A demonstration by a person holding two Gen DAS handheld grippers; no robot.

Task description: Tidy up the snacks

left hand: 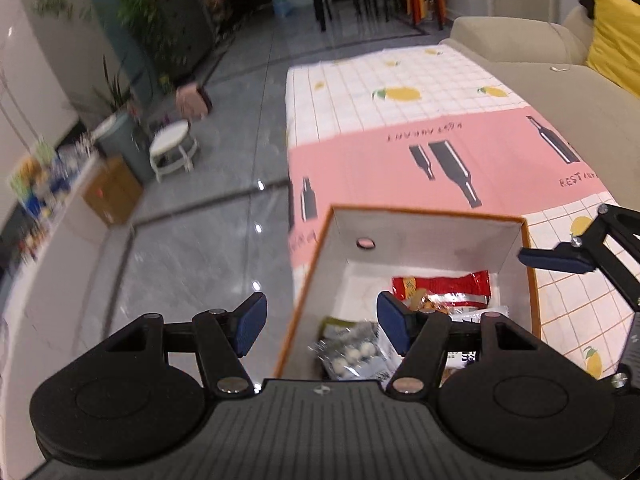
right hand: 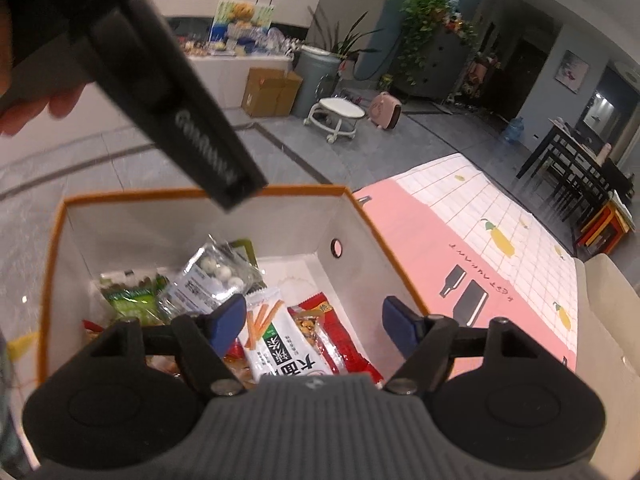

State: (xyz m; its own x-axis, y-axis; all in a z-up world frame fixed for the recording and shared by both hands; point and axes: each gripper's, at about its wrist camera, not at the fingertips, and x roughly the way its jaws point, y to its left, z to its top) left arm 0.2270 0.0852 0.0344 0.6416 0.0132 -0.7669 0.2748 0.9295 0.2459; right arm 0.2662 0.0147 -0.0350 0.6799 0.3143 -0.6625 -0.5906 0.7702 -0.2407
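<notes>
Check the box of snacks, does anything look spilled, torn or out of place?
Nothing stands out. The snacks lie loosely piled inside the box, among them a red packet, a white packet and a clear bag; none looks torn or spilled. Both hand-held grippers, left and right, are open and empty above it.

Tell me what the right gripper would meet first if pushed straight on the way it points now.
Probably the white snack packet with orange sticks lying in the orange-rimmed box. The right gripper hangs open and empty just over it, though how deep the gap is remains unclear.
</notes>
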